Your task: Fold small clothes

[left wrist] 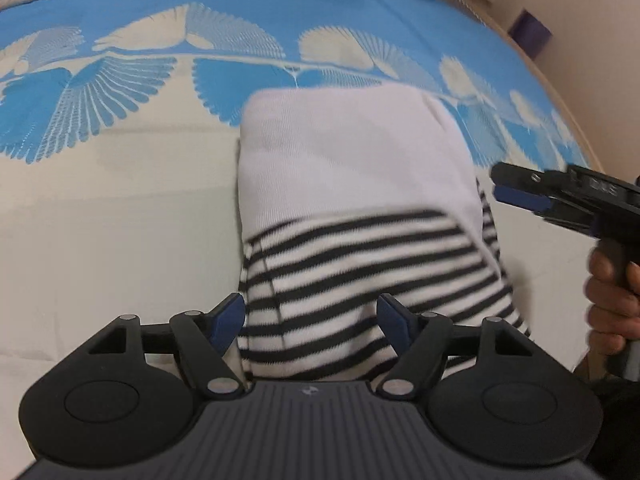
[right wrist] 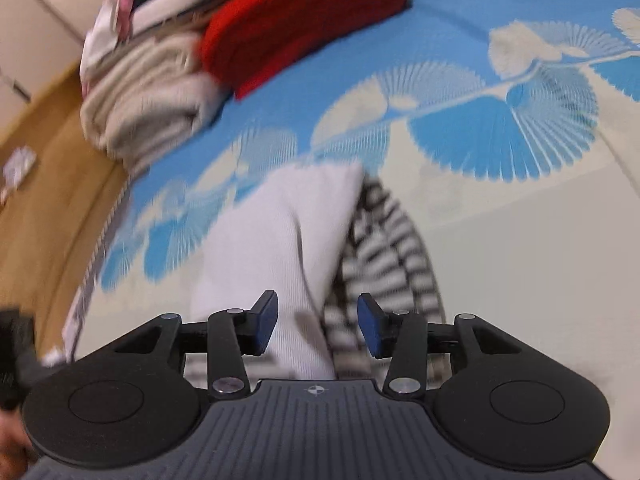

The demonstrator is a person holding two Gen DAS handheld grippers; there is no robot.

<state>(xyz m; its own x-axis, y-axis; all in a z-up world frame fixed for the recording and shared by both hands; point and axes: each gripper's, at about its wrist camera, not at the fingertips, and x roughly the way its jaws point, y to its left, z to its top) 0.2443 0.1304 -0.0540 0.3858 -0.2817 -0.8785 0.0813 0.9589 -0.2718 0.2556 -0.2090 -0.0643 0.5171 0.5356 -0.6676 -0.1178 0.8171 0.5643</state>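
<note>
Blue-and-cream bedspread [left wrist: 120,208] carries the folded garment [left wrist: 352,184], white half over striped, long axis running away from both grippers. Left gripper [left wrist: 311,326] and right gripper [right wrist: 317,326], both released, hover at its striped near end, seemingly not touching.

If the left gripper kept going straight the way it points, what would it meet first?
Most likely the folded garment: its black-and-white striped part lies directly ahead between the open pads of the left gripper, with the plain white part beyond. Depth is unclear, so how soon it would touch cannot be told.
</note>
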